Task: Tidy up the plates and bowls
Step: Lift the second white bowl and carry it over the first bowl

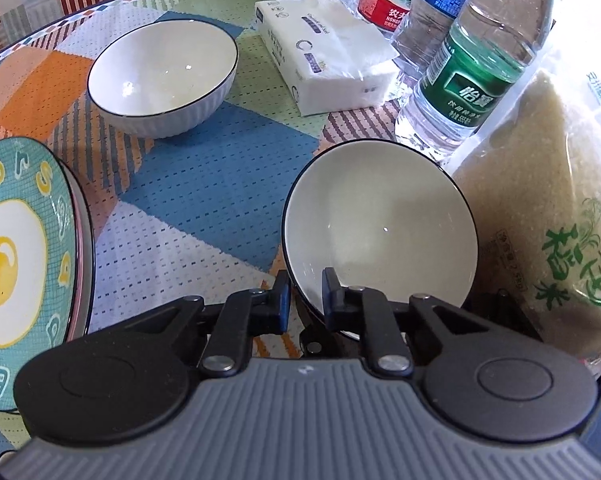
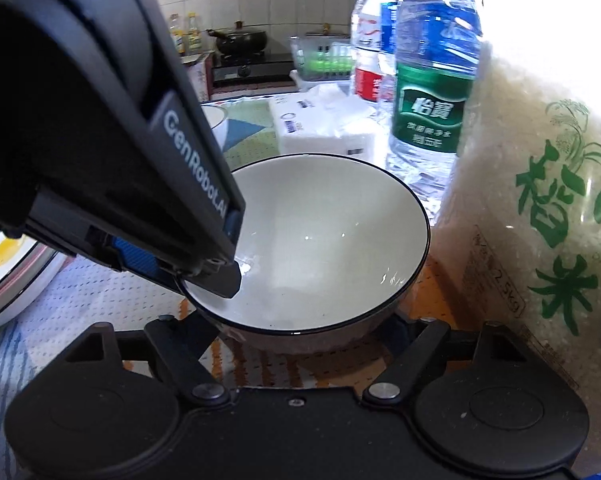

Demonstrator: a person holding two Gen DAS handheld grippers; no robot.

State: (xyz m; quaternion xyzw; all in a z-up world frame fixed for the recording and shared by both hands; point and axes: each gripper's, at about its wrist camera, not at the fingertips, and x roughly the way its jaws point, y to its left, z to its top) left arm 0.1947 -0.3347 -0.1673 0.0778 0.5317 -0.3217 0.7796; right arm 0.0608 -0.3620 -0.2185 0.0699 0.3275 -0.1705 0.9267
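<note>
A round table [image 1: 204,184] is covered by a patchwork-patterned cloth in blue, orange, green and white. Behind it, in the right wrist view, a tiled kitchen wall and a black wok [image 2: 242,40] on a stove are seen. At the table's right side a large bag of rice [image 1: 548,220] is stood, with three water bottles [image 1: 480,60] and a tissue pack [image 1: 324,52] beyond it. An egg-patterned plate [image 1: 16,264] is set at the left edge. One white bowl [image 1: 162,76] is left further back, empty. The nearer white bowl [image 1: 380,232] is tilted just beside the rice bag, its near rim pinched by the left gripper [image 1: 306,300], which is angled steeply down. The right gripper [image 2: 300,344] is held low beside that bowl, its jaws spread wide around the bowl's base; contact cannot be told.
</note>
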